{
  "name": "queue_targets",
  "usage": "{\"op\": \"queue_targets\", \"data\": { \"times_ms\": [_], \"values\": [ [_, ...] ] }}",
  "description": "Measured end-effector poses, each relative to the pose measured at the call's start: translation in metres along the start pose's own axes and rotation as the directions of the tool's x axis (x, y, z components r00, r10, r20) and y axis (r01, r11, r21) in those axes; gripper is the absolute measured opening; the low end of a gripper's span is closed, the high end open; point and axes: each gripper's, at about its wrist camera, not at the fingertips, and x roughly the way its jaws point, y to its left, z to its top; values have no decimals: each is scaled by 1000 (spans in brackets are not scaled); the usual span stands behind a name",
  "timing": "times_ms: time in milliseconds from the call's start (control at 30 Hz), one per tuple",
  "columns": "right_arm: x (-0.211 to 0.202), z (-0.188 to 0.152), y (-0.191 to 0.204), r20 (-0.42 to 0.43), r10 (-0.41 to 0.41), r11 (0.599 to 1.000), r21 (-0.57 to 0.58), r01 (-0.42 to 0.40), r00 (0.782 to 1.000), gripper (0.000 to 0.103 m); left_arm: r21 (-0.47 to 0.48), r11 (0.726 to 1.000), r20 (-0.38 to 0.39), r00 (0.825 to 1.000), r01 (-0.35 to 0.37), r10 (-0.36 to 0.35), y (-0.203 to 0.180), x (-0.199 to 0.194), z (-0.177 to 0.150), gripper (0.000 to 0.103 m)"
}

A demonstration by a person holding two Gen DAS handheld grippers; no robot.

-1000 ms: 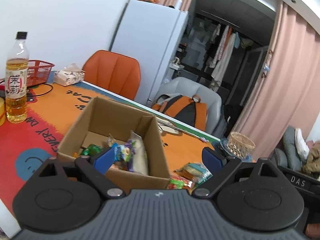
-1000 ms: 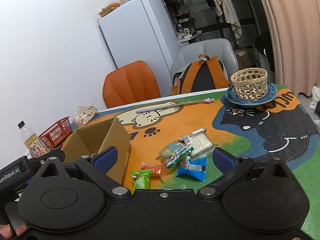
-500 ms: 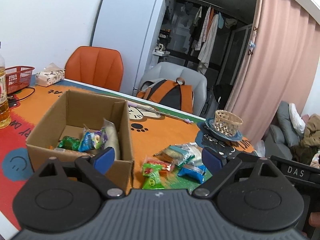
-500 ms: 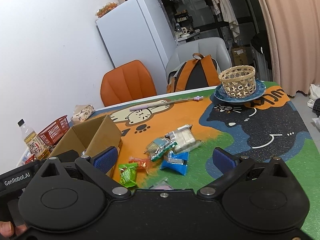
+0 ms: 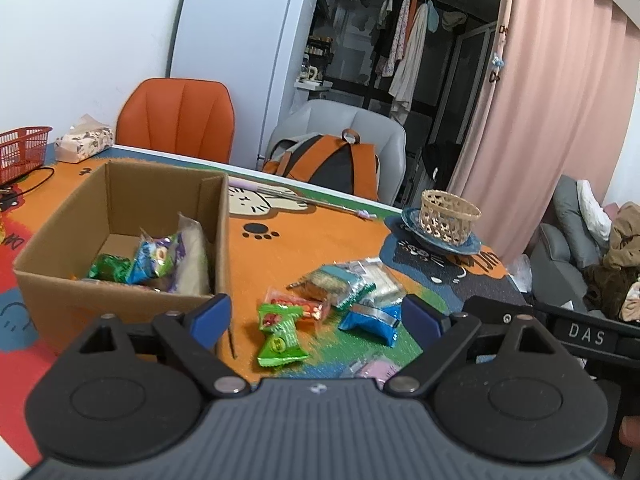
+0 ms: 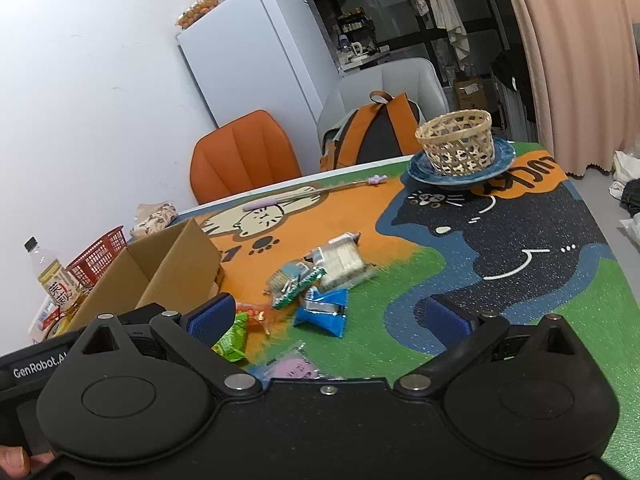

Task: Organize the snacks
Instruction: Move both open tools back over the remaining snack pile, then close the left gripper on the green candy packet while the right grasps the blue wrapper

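Left gripper [image 5: 316, 314] fingers wide apart, empty; green packet [image 5: 280, 336] and blue packet [image 5: 370, 320] on counter [image 5: 320, 236] in the gap, untouched. Right gripper [image 6: 326, 316] fingers equally wide, empty, above same loose pile at frame centre. Cardboard box [image 5: 120, 300] at left of frame: several packets inside. Wicker basket [image 5: 448, 216] on blue plate [image 5: 460, 244], upper right.

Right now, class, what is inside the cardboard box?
The cardboard box holds a green packet, a blue packet and a pale bag leaning on its right wall. Its front wall hides whatever lies lower.
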Motion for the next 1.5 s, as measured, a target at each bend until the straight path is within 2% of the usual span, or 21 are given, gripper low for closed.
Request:
{"op": "queue_targets", "data": {
  "times_ms": [133,500,667,933,1200,1367,1467,1500],
  "values": [
    [3,-2,-6,-5,-6,1000,4,6,1000,103,10,1000,-6,1000,12,-12,-6,6,-6,90],
    [20,-2,-16,-31,-2,1000,0,2,1000,102,-39,999,-45,999,-4,2,0,34,-20,71],
    [31,-3,-14,-54,16,1000,-6,-17,998,97,-50,998,-54,998,-25,22,1,45,-25,65],
    [55,-2,-8,-94,36,999,-13,-37,995,92,-91,991,-58,994,-97,92,10,63,-31,64],
    [82,-1,4,-143,47,998,-26,-51,989,85,-98,989,-49,993,-111,106,15,72,-32,64],
    [95,-1,9,-166,41,998,-32,-47,985,80,-103,988,-72,991,-118,111,18,81,-37,64],
    [102,-3,12,-183,35,998,-36,-42,983,76,-93,988,-70,991,-125,118,17,85,-40,57],
    [104,-4,13,-191,33,998,-38,-41,981,74,-90,987,-68,990,-133,127,17,86,-40,49]
  ]
}}
